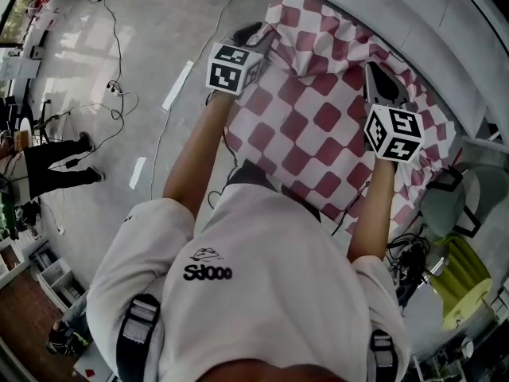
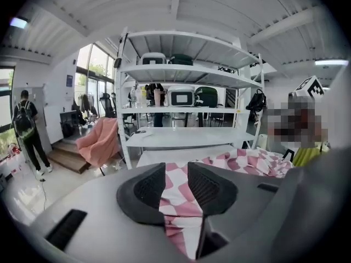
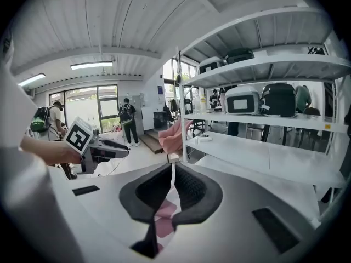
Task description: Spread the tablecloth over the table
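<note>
Tablecloth in a red-and-white check is seen rumpled across the white desk, with folds heaped toward its far right side and the near part drawn out past the near edge toward the person. The left claw is held at the cloth's left border with its jaws parted; a strip of the tablecloth runs between the pads, and it does not appear to be squeezed, though the view is tight. The right claw is closed on a thin fold of the tablecloth at its right border. A white shelving unit stands just beyond the desk's far edge.
</note>
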### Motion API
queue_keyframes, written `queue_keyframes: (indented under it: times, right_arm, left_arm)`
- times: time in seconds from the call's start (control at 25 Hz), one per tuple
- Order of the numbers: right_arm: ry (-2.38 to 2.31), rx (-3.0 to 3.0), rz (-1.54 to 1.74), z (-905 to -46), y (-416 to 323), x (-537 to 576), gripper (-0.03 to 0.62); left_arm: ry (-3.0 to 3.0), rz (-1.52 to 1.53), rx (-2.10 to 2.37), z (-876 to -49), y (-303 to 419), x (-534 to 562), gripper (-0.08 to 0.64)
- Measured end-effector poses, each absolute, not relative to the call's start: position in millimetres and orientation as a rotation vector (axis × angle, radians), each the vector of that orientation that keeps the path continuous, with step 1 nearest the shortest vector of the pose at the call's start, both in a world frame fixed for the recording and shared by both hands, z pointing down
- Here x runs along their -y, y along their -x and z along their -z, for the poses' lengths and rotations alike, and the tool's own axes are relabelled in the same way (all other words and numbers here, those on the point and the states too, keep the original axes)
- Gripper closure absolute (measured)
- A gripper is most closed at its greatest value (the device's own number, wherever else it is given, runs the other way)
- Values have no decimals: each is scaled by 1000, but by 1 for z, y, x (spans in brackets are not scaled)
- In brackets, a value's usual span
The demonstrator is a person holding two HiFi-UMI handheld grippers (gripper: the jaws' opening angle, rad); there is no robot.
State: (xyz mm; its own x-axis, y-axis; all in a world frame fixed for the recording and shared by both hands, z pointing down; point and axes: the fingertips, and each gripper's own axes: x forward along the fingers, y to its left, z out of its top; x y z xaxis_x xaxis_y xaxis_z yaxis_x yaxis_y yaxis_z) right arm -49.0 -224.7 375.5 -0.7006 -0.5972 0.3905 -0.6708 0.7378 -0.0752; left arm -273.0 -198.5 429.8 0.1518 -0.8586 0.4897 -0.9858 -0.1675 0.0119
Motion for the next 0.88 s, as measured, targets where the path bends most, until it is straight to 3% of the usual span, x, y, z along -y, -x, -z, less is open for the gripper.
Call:
queue_keyframes:
  times: [0.44, 0.88]
  right_arm:
    - [-1042, 2476, -395, -437, 122, 281, 485]
    - [-1029, 2378, -462, -495, 157, 309, 479]
  left_arm:
    - [-2127, -654, 1514, -526, 335, 299, 414]
    - [-1992, -724, 1303, -632, 355, 345, 340]
